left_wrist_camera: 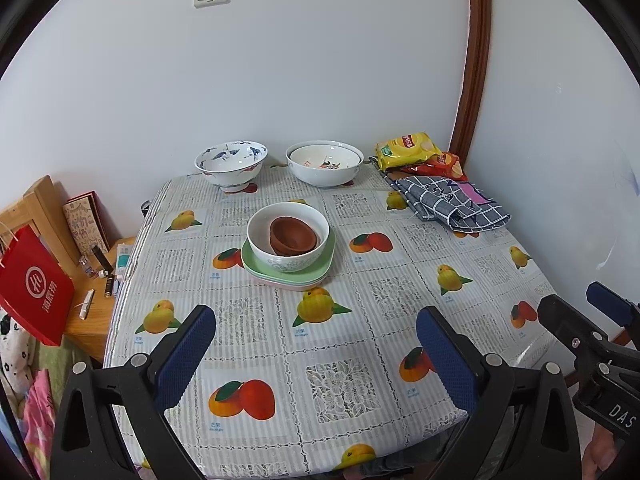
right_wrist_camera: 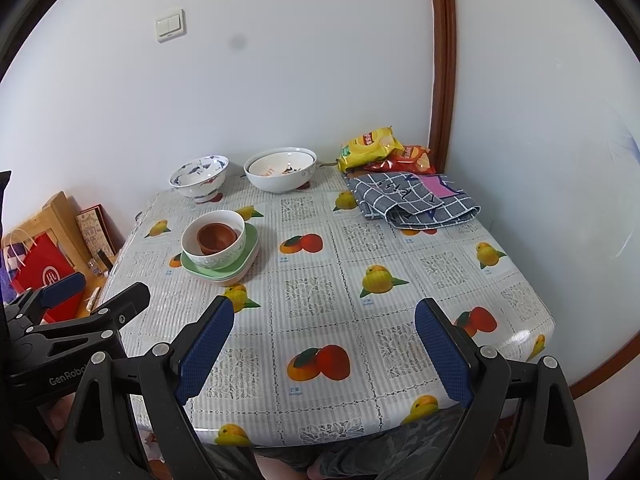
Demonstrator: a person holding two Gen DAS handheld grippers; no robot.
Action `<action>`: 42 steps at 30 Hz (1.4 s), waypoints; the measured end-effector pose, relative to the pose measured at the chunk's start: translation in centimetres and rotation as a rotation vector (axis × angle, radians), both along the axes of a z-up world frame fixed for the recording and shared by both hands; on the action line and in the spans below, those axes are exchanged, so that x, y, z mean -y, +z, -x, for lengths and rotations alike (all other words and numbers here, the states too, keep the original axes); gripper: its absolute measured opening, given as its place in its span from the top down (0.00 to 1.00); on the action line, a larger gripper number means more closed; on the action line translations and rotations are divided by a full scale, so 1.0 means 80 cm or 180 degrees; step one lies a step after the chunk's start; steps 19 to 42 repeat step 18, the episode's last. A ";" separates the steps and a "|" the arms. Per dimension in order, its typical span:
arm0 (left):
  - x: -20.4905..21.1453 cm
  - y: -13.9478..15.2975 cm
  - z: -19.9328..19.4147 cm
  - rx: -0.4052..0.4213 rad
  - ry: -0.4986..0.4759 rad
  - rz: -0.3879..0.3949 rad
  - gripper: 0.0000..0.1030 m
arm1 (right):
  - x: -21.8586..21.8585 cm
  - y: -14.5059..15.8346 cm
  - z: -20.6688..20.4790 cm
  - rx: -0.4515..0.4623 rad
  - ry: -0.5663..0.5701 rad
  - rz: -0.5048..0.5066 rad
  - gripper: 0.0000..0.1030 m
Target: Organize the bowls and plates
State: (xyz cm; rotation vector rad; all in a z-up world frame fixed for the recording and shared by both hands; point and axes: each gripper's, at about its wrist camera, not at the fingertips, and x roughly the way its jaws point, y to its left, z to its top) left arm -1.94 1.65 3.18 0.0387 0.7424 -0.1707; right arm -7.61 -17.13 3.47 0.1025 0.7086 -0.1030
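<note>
A: Where do the dishes stand?

B: On the fruit-print tablecloth [left_wrist_camera: 360, 320], a white floral bowl [left_wrist_camera: 286, 240] holding brown clay cups [left_wrist_camera: 294, 236] sits on a stack of green and pink square plates [left_wrist_camera: 288, 276] near the middle. A blue-and-white footed bowl [left_wrist_camera: 231, 164] and nested white bowls [left_wrist_camera: 324, 164] stand at the wall, apart from each other.

A: And the grippers?

B: The left gripper [left_wrist_camera: 316, 336] and right gripper [right_wrist_camera: 324, 332] hover over the near edge, both spread wide, nothing between the blue pads.
</note>
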 end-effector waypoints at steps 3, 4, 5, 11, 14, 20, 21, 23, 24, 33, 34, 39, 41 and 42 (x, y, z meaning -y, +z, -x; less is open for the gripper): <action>0.000 0.000 0.000 0.0004 0.0000 -0.0005 0.01 | 0.000 0.000 0.001 0.0005 0.0005 -0.0011 0.11; 0.000 -0.001 0.000 0.0002 0.0002 -0.0005 0.01 | 0.001 0.000 0.000 0.0003 0.0012 -0.0016 0.11; 0.000 -0.001 0.001 0.0001 0.0004 -0.0005 0.01 | 0.001 -0.001 0.000 0.0000 0.0018 -0.0015 0.11; -0.001 -0.003 0.000 0.0001 0.0029 -0.0008 0.01 | 0.003 -0.001 -0.002 0.0000 0.0053 -0.0048 0.11; -0.002 -0.004 -0.003 -0.0003 0.0038 -0.0007 0.01 | 0.002 -0.003 -0.004 -0.0003 0.0060 -0.0042 0.11; -0.001 -0.007 -0.012 -0.0037 0.0023 -0.0004 0.01 | 0.001 -0.006 -0.010 -0.0018 0.0085 -0.0033 0.11; -0.001 -0.007 -0.012 -0.0037 0.0023 -0.0004 0.01 | 0.001 -0.006 -0.010 -0.0018 0.0085 -0.0033 0.11; -0.001 -0.007 -0.012 -0.0037 0.0023 -0.0004 0.01 | 0.001 -0.006 -0.010 -0.0018 0.0085 -0.0033 0.11; -0.001 -0.007 -0.012 -0.0037 0.0023 -0.0004 0.01 | 0.001 -0.006 -0.010 -0.0018 0.0085 -0.0033 0.11; -0.001 -0.007 -0.012 -0.0037 0.0023 -0.0004 0.01 | 0.001 -0.006 -0.010 -0.0018 0.0085 -0.0033 0.11; -0.001 -0.007 -0.012 -0.0037 0.0023 -0.0004 0.01 | 0.001 -0.006 -0.010 -0.0018 0.0085 -0.0033 0.11; -0.001 -0.007 -0.012 -0.0037 0.0023 -0.0004 0.01 | 0.001 -0.006 -0.010 -0.0018 0.0085 -0.0033 0.11; -0.001 -0.007 -0.012 -0.0037 0.0023 -0.0004 0.01 | 0.001 -0.006 -0.010 -0.0018 0.0085 -0.0033 0.11; -0.001 -0.007 -0.012 -0.0037 0.0023 -0.0004 0.01 | 0.001 -0.006 -0.010 -0.0018 0.0085 -0.0033 0.11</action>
